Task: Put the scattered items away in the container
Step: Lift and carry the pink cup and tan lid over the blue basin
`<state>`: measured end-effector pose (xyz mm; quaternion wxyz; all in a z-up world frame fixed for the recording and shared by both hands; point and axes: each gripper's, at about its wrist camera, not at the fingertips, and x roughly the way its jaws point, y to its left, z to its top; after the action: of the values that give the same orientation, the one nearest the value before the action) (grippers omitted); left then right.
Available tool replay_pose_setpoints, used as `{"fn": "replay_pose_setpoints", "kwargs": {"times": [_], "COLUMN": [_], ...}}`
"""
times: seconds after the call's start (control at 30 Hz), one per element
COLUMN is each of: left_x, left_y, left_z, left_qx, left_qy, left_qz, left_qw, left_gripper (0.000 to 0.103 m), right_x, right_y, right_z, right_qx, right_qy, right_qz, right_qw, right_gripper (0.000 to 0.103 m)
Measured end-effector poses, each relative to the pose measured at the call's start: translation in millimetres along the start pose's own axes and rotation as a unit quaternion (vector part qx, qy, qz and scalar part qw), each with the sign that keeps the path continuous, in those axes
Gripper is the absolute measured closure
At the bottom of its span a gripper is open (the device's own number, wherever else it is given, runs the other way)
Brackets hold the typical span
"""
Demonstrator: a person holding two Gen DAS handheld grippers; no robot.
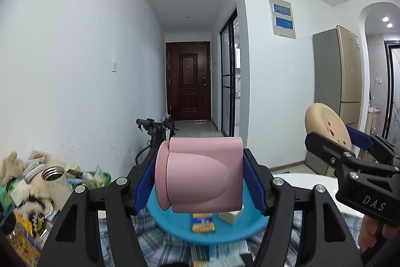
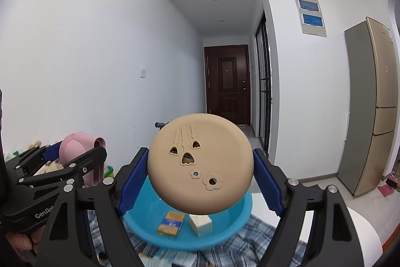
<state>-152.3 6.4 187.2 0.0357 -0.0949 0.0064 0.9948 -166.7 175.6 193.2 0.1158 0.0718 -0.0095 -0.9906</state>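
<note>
My left gripper (image 1: 198, 180) is shut on a pink plastic cup-shaped item (image 1: 200, 174), held on its side above a round blue basin (image 1: 165, 222). In the basin lie a small blue-and-yellow box (image 1: 203, 223) and a cream block (image 1: 231, 217). My right gripper (image 2: 201, 177) is shut on a round tan disc (image 2: 200, 167) with flower-shaped cut-outs, also raised above the blue basin (image 2: 225, 229). The right gripper (image 1: 350, 144) with its disc (image 1: 325, 126) shows at the right of the left wrist view. The left gripper (image 2: 67, 157) and pink item (image 2: 75, 144) show at the left of the right wrist view.
A blue plaid cloth (image 1: 160, 244) covers the table under the basin. A pile of clutter with an open metal flask (image 1: 53, 174) and soft toys lies at the left by the wall. A white round table (image 2: 360, 234) is at the right. A fridge (image 2: 370, 106) and a hallway door (image 2: 227, 84) stand beyond.
</note>
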Motion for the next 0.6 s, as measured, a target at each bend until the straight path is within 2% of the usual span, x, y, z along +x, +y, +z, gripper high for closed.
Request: {"fn": "replay_pose_setpoints", "kwargs": {"times": [0.23, 0.6], "left_x": [50, 114], "left_y": [4, 17], "left_z": [18, 23], "left_qx": [-0.001, -0.003], "left_qy": [-0.009, -0.025], "left_qz": [-0.004, 0.012], "left_qw": [1.0000, 0.9996], "left_gripper": [0.036, 0.036], "right_x": [46, 110], "right_y": [-12, -11], "right_z": [8, 16], "right_qx": [0.012, -0.002], "right_qy": [-0.001, -0.003], "right_qz": [-0.001, 0.020], "right_qw": [1.000, 1.000], "right_gripper": [0.023, 0.023]}}
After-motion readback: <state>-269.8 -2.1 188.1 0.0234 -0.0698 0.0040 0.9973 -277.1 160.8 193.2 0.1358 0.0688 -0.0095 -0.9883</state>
